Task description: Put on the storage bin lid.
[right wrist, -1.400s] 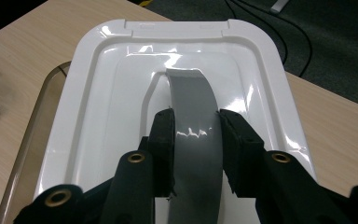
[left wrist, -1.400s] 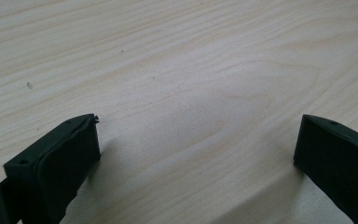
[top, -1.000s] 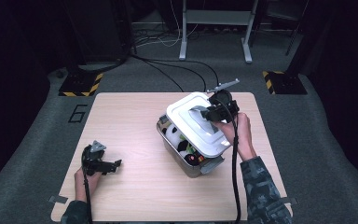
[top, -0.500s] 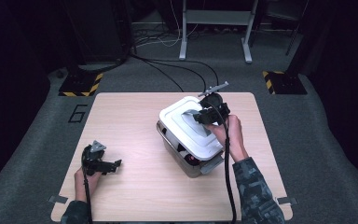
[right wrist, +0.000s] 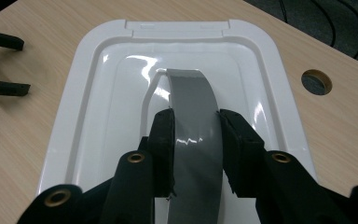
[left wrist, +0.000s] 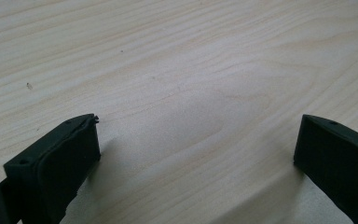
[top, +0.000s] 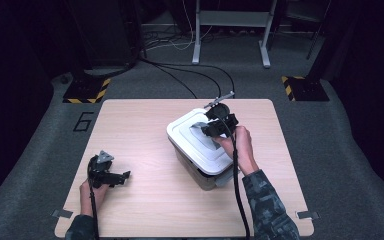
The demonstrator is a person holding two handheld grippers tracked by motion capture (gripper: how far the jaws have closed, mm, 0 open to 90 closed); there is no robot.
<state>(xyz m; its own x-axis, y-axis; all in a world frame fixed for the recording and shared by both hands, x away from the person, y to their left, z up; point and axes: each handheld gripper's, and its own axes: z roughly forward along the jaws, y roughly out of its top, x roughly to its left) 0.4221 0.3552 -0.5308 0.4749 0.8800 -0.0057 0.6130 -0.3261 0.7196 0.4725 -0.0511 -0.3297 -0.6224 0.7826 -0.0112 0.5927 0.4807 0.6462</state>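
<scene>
- Right gripper (right wrist: 196, 140) had its fingers clamped on the grey handle (right wrist: 193, 107) of the white lid (right wrist: 98, 93).
- Lid sat on the bin (top: 200, 172) mid-tabletop (top: 140, 130); bin contents were hidden.
- Left gripper (left wrist: 196, 144) rested near the tabletop's front left corner, fingers apart, holding nothing.

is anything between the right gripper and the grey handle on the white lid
Nothing visible. The right gripper already has its jaws closed on either side of the grey handle of the white lid, which sits on the box. The left gripper rests open on the table, well away.
</scene>
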